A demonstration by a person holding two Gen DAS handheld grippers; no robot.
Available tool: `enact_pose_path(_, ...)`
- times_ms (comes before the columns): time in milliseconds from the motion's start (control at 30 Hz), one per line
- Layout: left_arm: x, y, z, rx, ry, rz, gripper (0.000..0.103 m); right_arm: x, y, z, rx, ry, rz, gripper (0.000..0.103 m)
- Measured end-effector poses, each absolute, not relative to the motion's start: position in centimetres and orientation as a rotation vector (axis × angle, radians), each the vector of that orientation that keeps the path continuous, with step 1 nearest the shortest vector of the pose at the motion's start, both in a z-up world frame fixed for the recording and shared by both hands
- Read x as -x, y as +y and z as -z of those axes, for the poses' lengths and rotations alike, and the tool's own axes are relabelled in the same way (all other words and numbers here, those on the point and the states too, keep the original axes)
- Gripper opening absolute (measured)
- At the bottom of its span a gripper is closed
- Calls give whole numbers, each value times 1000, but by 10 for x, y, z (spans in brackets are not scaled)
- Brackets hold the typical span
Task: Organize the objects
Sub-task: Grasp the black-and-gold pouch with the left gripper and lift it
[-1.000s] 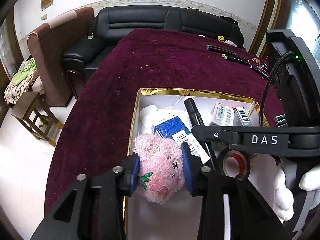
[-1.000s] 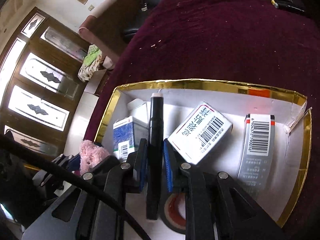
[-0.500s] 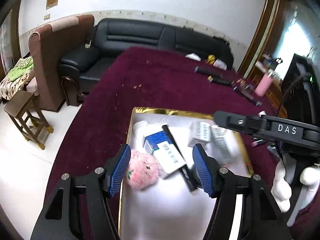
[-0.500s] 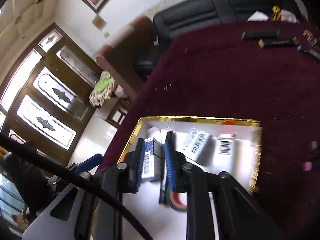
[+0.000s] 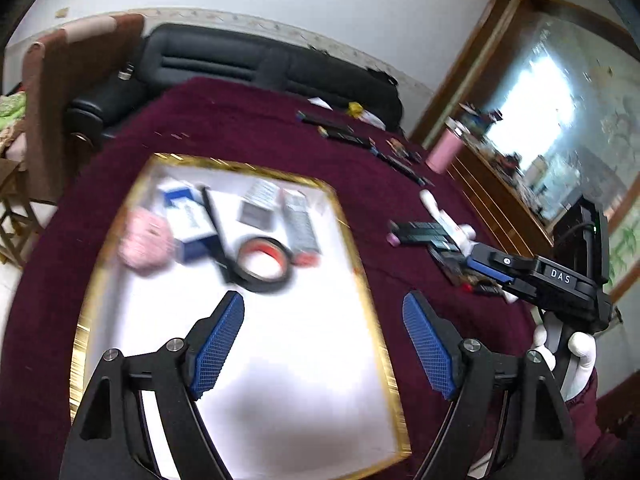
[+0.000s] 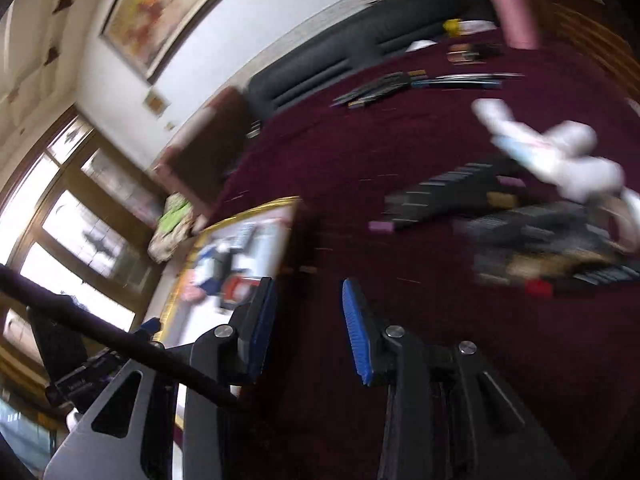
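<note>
A gold-rimmed white box [image 5: 362,276] lies on the maroon tablecloth [image 5: 248,128]. Inside it are a pink plush toy [image 5: 142,242], a blue-and-white carton [image 5: 186,216], a black pen [image 5: 214,226], a roll of tape [image 5: 262,260] and two small barcoded boxes [image 5: 298,220]. My left gripper [image 5: 324,320] hangs over the box's near half, its jaws opening with nothing between them. My right gripper [image 6: 308,308] is over bare cloth to the right of the box [image 6: 294,204], its jaws also opening and empty. Loose pens and markers [image 6: 448,196] and a white tube-like item [image 6: 560,160] lie ahead of it.
More pens [image 5: 340,128] lie in a row toward the table's far edge, near a pink bottle [image 5: 444,152]. A black sofa [image 5: 248,64] and a brown armchair [image 5: 60,80] stand behind the table. A white-gloved hand [image 5: 576,356] holds the right gripper's handle.
My left gripper let go of the pink plush toy, which now lies in the box, and pulled back. My right gripper released the black pen into the box and swung right over the cloth.
</note>
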State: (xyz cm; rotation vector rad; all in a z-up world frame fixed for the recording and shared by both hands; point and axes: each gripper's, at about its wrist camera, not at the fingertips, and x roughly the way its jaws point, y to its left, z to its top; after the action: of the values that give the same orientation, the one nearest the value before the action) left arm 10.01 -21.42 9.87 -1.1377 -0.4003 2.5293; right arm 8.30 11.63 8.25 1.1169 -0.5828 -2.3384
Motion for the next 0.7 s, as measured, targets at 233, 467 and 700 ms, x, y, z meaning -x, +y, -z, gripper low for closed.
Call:
enact_pose_path(233, -108, -135, -100, 1134, -324, -2380, 77, -118, 209, -72, -1239, -410, 2504, 33)
enact_pose_path(467, -111, -75, -85, 1200, -259, -2272, 77, -140, 195, -41, -1358, -88, 2430, 32)
enact_pose_path(700, -113, -67, -78, 1214, -232, -2252, 77, -162, 162, -26, -1312, 187, 2386, 32)
